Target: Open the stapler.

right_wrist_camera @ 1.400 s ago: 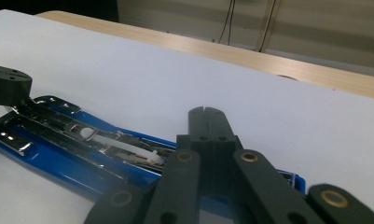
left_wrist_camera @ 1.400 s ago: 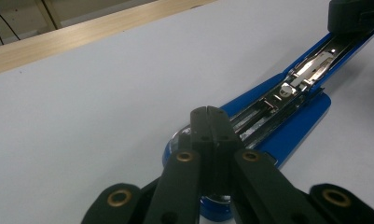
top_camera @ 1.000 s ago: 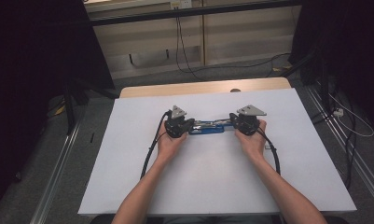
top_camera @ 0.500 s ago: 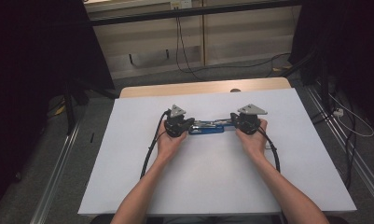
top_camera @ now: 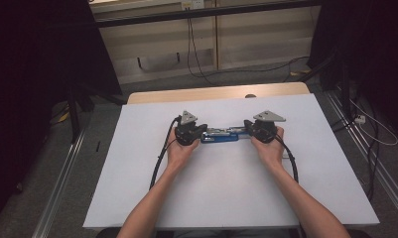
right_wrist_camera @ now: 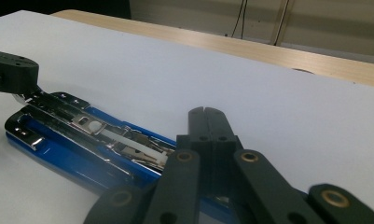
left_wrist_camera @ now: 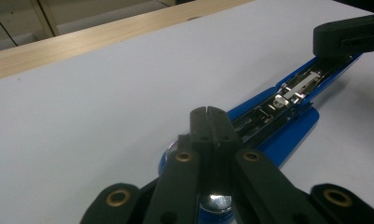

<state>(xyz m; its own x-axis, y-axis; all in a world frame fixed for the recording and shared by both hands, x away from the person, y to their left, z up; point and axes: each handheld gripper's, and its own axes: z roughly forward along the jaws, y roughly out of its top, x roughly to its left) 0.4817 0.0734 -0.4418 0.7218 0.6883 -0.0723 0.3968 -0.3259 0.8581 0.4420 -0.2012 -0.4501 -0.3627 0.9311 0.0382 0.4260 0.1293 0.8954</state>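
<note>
One blue stapler (top_camera: 220, 136) lies flat near the middle of the white tabletop (top_camera: 226, 198), opened out so that its metal staple channel faces up, and the two hand-held grippers meet it from opposite ends. The left hand-held gripper (top_camera: 195, 134) comes in at the stapler's left end and the right hand-held gripper (top_camera: 249, 130) at its right end, each carried in one of the person's hands, with a black cable trailing back from each toward the near edge. In the left gripper view the jaws of the left hand-held gripper (left_wrist_camera: 207, 122) are clenched tip to tip with nothing between them, resting over the stapler (left_wrist_camera: 278, 116) at its near end; whether they press on it or merely hover is hard to tell. The right gripper view shows the same of the right hand-held gripper (right_wrist_camera: 207, 122): jaws pressed together, empty, set above the stapler (right_wrist_camera: 77, 140) at its near end. This looks like a steadying hold, I judge (closed tips make a blunt point for pinning or nudging a thin, springy thing that might otherwise skate on the smooth sheet). The count is short: one stapler, two grippers, two cables, one white sheet over a wooden tabletop edge (top_camera: 211, 93).
</note>
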